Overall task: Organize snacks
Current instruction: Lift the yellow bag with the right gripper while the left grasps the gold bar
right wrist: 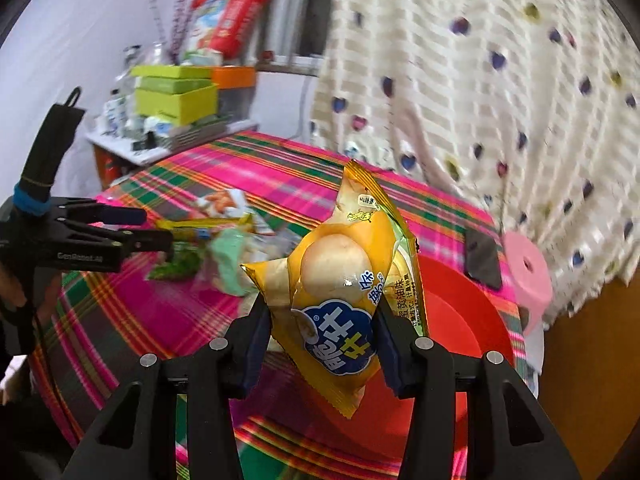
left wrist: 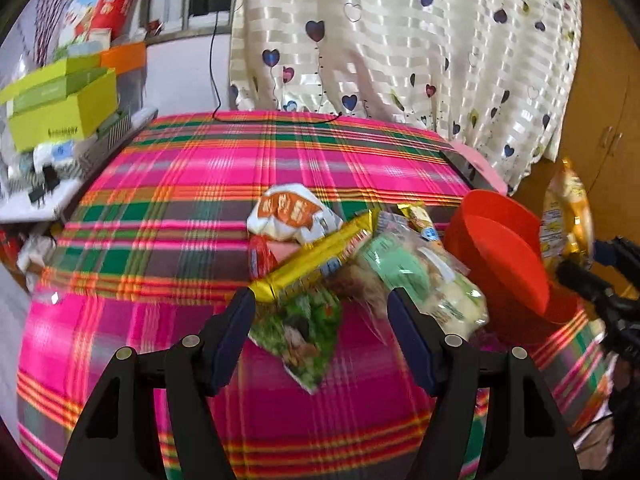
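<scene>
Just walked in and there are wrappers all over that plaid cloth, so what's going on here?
A person with a gripper in each hand is sorting snacks. The right gripper is shut on a yellow snack bag, held up above the red bowl. The left gripper is open, poised over the snack pile on the plaid tablecloth, its fingers either side of a green packet and near a long yellow bar. The rest of the pile lies beside the bowl.

The right gripper [right wrist: 322,312] clamps a glossy yellow snack packet [right wrist: 344,292] above a round red plastic bowl [right wrist: 460,312] near the plaid-clothed table's [right wrist: 132,320] right edge.
</scene>
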Tool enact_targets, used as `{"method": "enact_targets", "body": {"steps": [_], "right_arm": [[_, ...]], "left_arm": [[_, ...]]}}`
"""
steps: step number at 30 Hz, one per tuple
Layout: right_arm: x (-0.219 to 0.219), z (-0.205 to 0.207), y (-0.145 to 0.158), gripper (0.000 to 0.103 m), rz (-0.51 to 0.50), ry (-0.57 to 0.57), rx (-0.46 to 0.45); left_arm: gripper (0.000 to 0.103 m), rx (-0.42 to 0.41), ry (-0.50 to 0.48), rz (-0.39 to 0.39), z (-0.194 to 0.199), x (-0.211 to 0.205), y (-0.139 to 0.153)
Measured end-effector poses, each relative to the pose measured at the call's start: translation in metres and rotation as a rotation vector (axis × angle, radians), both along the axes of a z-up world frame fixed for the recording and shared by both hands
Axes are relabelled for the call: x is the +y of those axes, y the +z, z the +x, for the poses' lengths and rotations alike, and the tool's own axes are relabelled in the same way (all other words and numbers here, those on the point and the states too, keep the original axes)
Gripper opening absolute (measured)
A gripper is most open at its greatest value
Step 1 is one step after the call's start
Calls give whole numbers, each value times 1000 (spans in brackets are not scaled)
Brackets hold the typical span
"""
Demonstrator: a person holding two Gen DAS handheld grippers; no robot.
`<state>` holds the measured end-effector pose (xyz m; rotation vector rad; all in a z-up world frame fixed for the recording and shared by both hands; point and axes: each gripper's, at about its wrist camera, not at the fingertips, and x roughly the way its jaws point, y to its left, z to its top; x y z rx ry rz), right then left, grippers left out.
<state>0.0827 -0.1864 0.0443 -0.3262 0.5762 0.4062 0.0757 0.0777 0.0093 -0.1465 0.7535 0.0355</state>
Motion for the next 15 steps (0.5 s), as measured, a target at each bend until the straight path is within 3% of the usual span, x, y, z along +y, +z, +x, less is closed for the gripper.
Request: {"method": "enact_targets", "body": {"steps": [4,10,12,15], "right_arm": [[-15,4,-2,46,21,-27,16],[-18,4,-4,46,27,-28,22],[-16,4,-5,46,24,-26,23],[-13,5,-5,46,22,-20,24]], "left_arm": [[69,-5,-35,94,21,2,-4],[66,68,-142,189,50,1,-26],[56,77,-153,225,53,-3,-31],[29,89,-101,288,56,-1,-34]]}}
